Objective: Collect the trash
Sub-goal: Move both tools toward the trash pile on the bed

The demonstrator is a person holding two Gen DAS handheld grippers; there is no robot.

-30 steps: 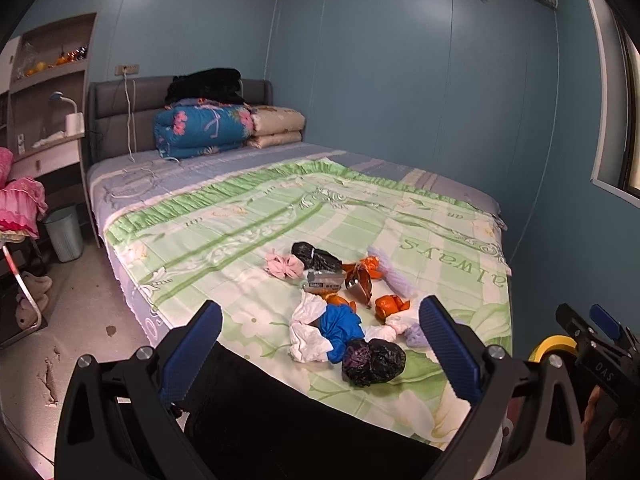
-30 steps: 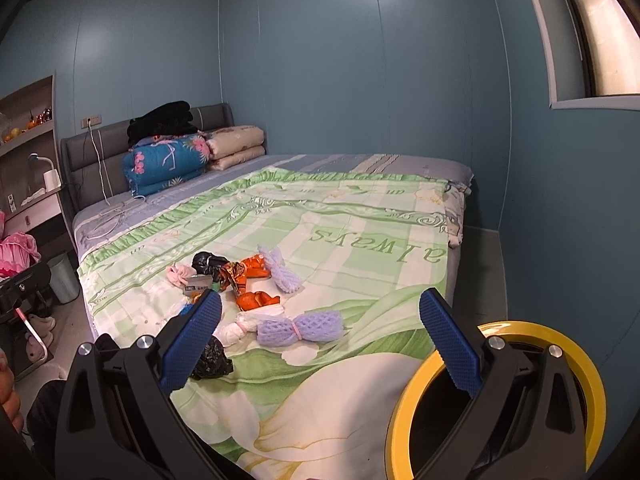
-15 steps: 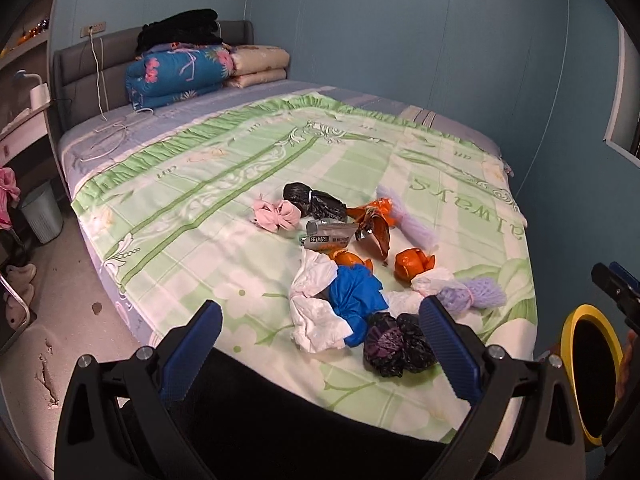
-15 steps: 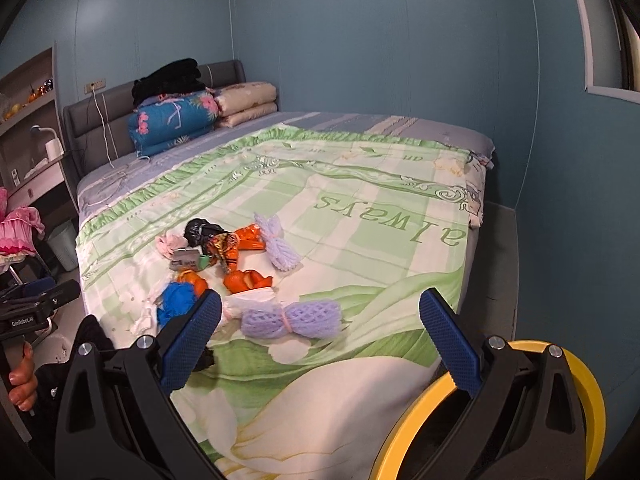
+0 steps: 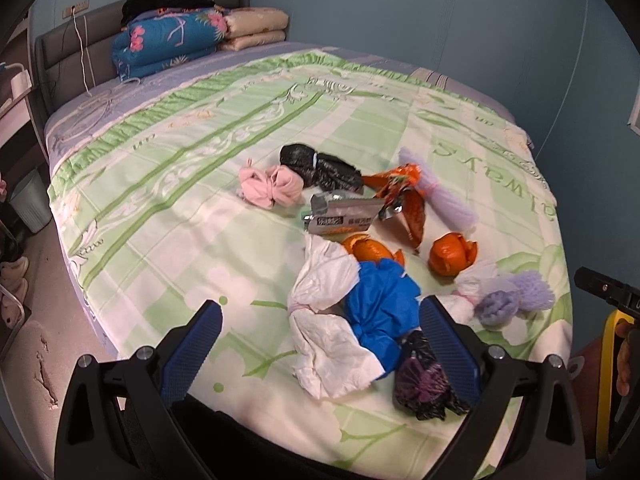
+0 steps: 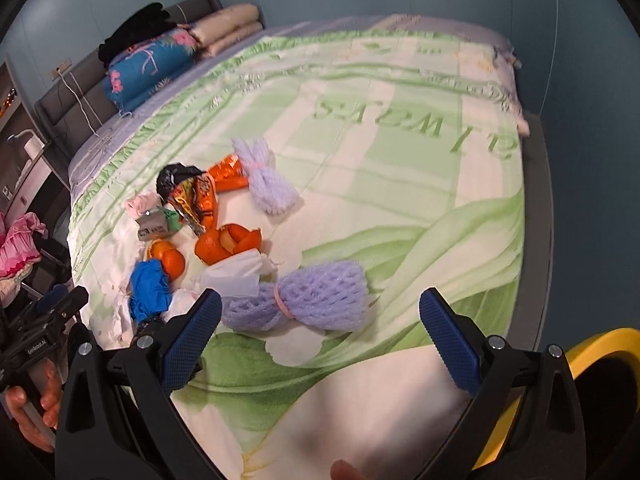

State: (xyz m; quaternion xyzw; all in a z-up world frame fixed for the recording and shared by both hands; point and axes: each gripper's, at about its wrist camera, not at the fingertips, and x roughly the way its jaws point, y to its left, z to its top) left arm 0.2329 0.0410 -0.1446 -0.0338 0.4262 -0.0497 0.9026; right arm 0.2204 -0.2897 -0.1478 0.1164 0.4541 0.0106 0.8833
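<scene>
Over the last second I have brought both grippers down and in toward the bed (image 5: pixel 168 184), so the trash that sat mid-frame now fills the lower part of each view; I judge that puts me at the approach, with nothing picked up yet. My left gripper (image 5: pixel 320 344) is spread wide and holds nothing, its blue pads straddling the white crumpled paper (image 5: pixel 324 320) and the blue plastic bag (image 5: pixel 384 308), with a dark knotted bag (image 5: pixel 420 380) just beside the right pad; my right gripper (image 6: pixel 320 332) is equally wide and empty, hovering over the purple foam fruit net (image 6: pixel 312 300) near the bed's edge. The rest of the pile lies together on the green floral bedspread (image 6: pixel 400 184): orange peels (image 5: pixel 452 254), an orange snack wrapper (image 5: pixel 400 196), a silver packet (image 5: pixel 344 212), a pink cloth wad (image 5: pixel 272 188), a black bag (image 5: pixel 320 168) and a second purple net (image 6: pixel 268 184). A yellow-rimmed bin (image 6: pixel 600 356) stands off the bed at my right, which I take as the drop point. Folded quilts (image 5: pixel 172 40) are stacked at the grey headboard (image 5: pixel 72 52); the walls are blue; a small white wastebasket (image 5: pixel 30 204) sits on the floor at the left.
</scene>
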